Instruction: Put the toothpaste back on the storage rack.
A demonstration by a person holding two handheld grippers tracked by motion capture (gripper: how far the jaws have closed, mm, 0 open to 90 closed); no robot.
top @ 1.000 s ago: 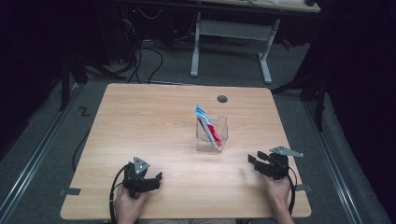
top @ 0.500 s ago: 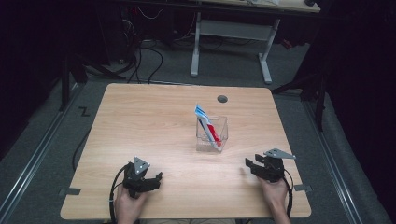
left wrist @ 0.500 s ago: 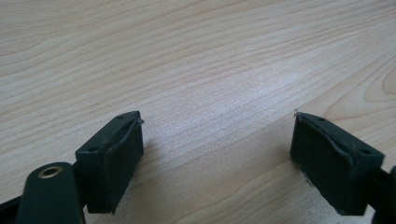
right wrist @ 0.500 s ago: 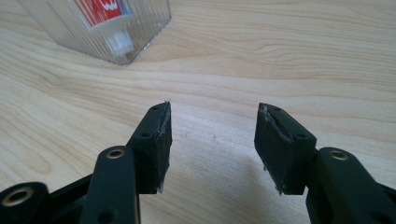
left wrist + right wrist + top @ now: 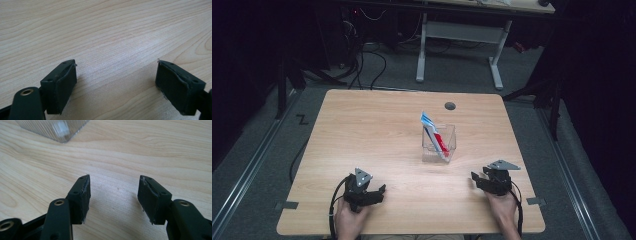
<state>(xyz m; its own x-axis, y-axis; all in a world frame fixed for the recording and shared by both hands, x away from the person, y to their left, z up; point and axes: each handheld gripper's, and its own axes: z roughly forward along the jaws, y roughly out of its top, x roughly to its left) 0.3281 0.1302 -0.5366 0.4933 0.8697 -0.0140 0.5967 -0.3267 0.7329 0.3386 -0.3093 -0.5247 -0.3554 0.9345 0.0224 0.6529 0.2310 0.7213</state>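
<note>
Where the high view looks down, a light wooden counter (image 5: 377, 140) stands on grey carpet in a dark room, a white-legged desk (image 5: 459, 35) beyond it. Near the counter's middle sits a clear plastic cup (image 5: 439, 145) with a red, white and blue toothpaste tube (image 5: 434, 135) leaning inside. Well short of the cup, the left tongs (image 5: 379, 192) and right tongs (image 5: 476, 179) rest low.

From the left gripper view, the left tongs (image 5: 116, 75) stand wide apart over bare wood, empty.

From the right gripper view, the right tongs (image 5: 113, 192) have just been opening, nothing between them; the cup (image 5: 53, 128) lies beyond.
</note>
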